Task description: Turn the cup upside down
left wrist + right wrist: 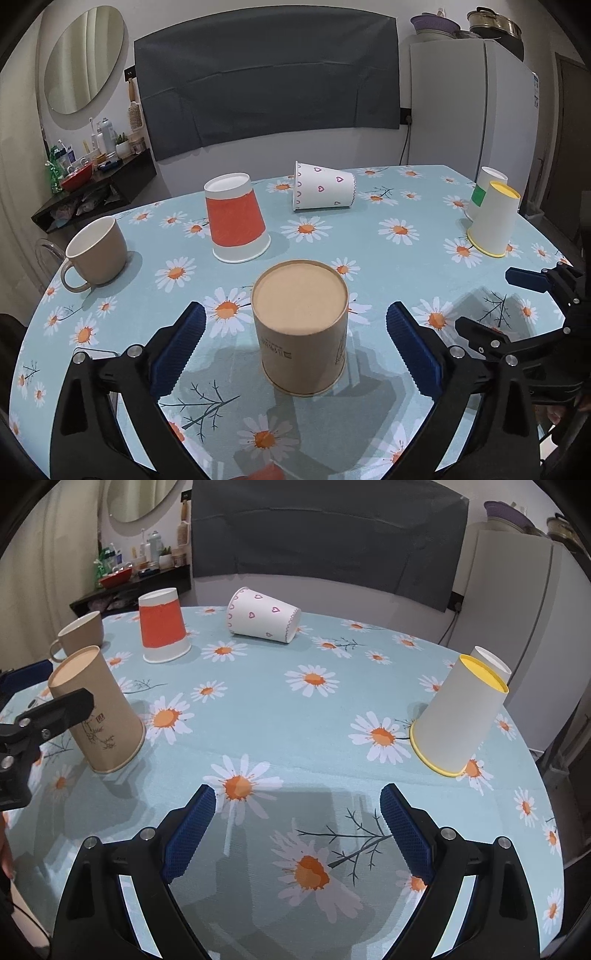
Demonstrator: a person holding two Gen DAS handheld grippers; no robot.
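A brown paper cup (301, 328) stands upside down on the daisy tablecloth, between the open fingers of my left gripper (295, 317), which do not touch it. It also shows in the right wrist view (98, 716). A white cup with pink hearts (323, 186) lies on its side at the back, also in the right wrist view (262, 614). A beige mug (98, 253) stands upright at the left. My right gripper (297, 801) is open and empty above the cloth; it shows in the left wrist view (509, 299).
A red-banded cup (236, 218) stands upside down behind the brown one. A yellow-rimmed cup (458, 716) and a green-marked cup (485, 188) stand upside down at the right. The table's far edge (424, 166) is near a fridge (472, 103) and a cluttered shelf (96, 173).
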